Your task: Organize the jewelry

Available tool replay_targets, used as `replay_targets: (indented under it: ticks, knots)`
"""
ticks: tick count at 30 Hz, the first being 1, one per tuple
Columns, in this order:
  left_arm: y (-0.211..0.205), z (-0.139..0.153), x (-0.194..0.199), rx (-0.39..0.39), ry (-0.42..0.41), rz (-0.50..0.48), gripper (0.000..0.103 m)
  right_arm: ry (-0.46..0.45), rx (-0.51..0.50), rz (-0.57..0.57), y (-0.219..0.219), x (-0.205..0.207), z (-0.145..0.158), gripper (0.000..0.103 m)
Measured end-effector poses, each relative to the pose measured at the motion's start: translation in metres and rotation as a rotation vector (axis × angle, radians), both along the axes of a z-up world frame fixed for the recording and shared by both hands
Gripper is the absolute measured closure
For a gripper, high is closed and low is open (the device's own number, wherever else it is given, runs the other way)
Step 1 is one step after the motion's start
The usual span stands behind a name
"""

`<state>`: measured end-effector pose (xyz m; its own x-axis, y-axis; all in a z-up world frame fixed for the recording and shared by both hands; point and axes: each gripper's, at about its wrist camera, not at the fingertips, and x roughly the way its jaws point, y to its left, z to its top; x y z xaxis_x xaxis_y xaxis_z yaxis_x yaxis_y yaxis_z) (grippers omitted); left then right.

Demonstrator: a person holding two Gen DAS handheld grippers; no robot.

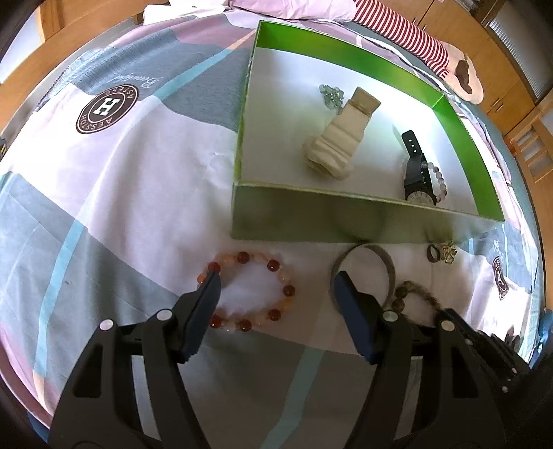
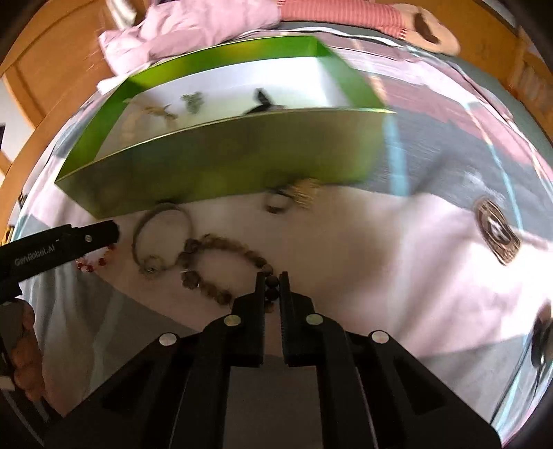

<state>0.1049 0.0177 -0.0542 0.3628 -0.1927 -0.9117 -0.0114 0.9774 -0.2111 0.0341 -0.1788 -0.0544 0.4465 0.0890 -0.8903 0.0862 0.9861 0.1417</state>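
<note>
A green box [image 1: 311, 221] stands on the bed and holds a watch [image 1: 418, 172], a pale bead bracelet [image 1: 439, 179], a cloth bundle [image 1: 338, 141] and a clear bead piece [image 1: 331, 94]. My left gripper [image 1: 278, 281] is open over a red and orange bead bracelet [image 1: 252, 293], its left finger touching the beads. A grey bangle [image 1: 363, 269] lies right of it. My right gripper [image 2: 272, 281] is shut on a brown bead bracelet [image 2: 221, 266] in front of the box [image 2: 221, 162]. A ring and charm [image 2: 287, 198] lie by the box wall.
The patterned bedsheet [image 1: 138, 172] covers the bed. A pink quilt [image 2: 193, 27] and a striped sleeve [image 1: 401, 31] lie behind the box. Wooden furniture [image 1: 518, 103] borders the bed. The left gripper's arm [image 2: 62, 248] shows at the left of the right wrist view.
</note>
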Motion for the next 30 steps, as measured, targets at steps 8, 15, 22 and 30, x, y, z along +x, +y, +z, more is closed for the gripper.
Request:
replay_targets:
  ticks: [8, 15, 22, 30]
  knots:
    - [-0.015, -0.001, -0.005, 0.021, -0.003, -0.056, 0.032, 0.035, 0.039, 0.021, 0.0, -0.019, -0.008, 0.095]
    - [-0.015, -0.003, -0.005, 0.032, 0.003, -0.059, 0.032, 0.04, 0.029, 0.037, 0.011, -0.017, -0.007, 0.095]
    - [-0.014, -0.002, -0.005, 0.02, 0.004, -0.061, 0.032, 0.048, 0.062, 0.049, 0.015, -0.014, -0.005, 0.095]
    - [0.025, 0.003, 0.003, -0.043, 0.014, 0.081, 0.031, 0.043, 0.111, 0.06, 0.019, -0.015, 0.002, 0.094]
